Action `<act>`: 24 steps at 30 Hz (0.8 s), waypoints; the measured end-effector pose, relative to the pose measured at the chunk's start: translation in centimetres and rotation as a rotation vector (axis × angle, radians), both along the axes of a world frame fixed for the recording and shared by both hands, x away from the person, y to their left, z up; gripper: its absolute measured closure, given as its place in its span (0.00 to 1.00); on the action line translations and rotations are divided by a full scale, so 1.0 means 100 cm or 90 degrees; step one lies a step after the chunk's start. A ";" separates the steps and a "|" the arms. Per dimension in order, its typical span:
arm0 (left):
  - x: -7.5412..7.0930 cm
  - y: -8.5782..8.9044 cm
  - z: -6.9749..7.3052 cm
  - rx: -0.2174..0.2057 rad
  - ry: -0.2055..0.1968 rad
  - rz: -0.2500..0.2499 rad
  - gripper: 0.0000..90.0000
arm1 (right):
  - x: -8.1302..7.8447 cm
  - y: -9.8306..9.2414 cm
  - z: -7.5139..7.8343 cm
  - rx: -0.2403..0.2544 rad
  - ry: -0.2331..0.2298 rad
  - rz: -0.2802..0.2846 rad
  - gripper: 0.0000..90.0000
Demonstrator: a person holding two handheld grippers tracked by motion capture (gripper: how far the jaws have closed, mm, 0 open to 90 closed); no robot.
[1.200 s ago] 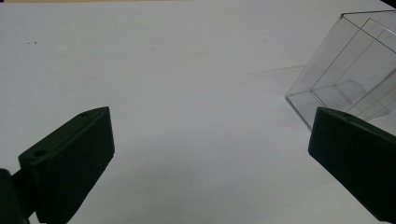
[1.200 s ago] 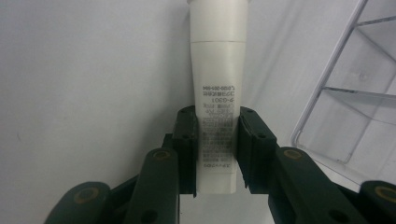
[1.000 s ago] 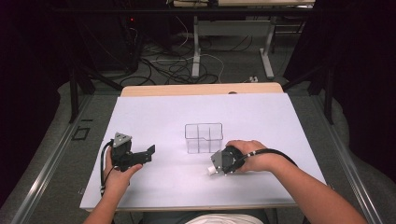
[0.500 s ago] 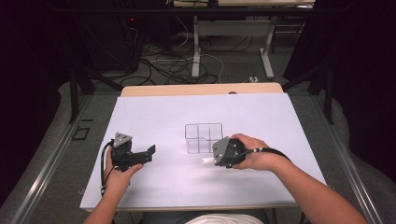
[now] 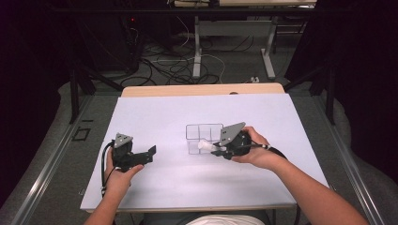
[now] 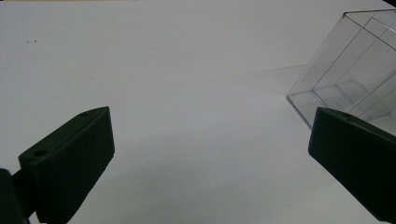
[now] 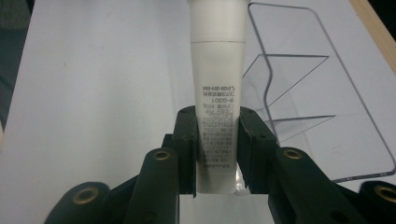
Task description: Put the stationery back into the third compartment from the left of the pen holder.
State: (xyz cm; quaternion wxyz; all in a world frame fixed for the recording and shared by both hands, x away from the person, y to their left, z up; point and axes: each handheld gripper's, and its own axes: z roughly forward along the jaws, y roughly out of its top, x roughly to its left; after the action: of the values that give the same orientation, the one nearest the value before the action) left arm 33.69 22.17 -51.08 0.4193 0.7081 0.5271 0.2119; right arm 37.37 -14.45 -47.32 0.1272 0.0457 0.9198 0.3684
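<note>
Right gripper view, nearest first: right gripper [image 7: 217, 140] clenched on a white tube [image 7: 217, 84] at the crimped tail, pads pressing both flat sides. Looks light, soft-walled, a little slippery; best taken low on the flat end, gently, so nothing squeezes out. Cap end pointing ahead, off the desk [image 5: 155, 117], just beside the clear divided box [image 7: 322, 116]. Farther off, left gripper [image 5: 141, 157] released, jaws wide, grasping nothing.

A white-topped table [image 5: 155, 187] carries one clear divided box [image 5: 203, 138].
</note>
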 end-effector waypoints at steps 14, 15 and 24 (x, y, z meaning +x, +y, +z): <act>0.000 -0.001 0.001 -0.008 -0.011 -0.006 0.02 | 0.004 -0.009 0.008 0.134 0.013 -0.082 0.79; 0.000 -0.001 0.001 -0.010 -0.010 -0.005 0.02 | 0.004 -0.010 0.008 0.137 0.014 -0.088 0.79; 0.000 -0.002 0.006 -0.026 -0.013 0.003 0.03 | 0.004 -0.018 0.001 0.216 0.014 -0.148 0.79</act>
State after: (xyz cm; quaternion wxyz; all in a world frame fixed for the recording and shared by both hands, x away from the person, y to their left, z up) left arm 33.69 21.99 -50.50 0.4388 0.6959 0.5285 0.2094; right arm 37.79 -16.20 -47.17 0.1491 0.1762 0.8343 0.5006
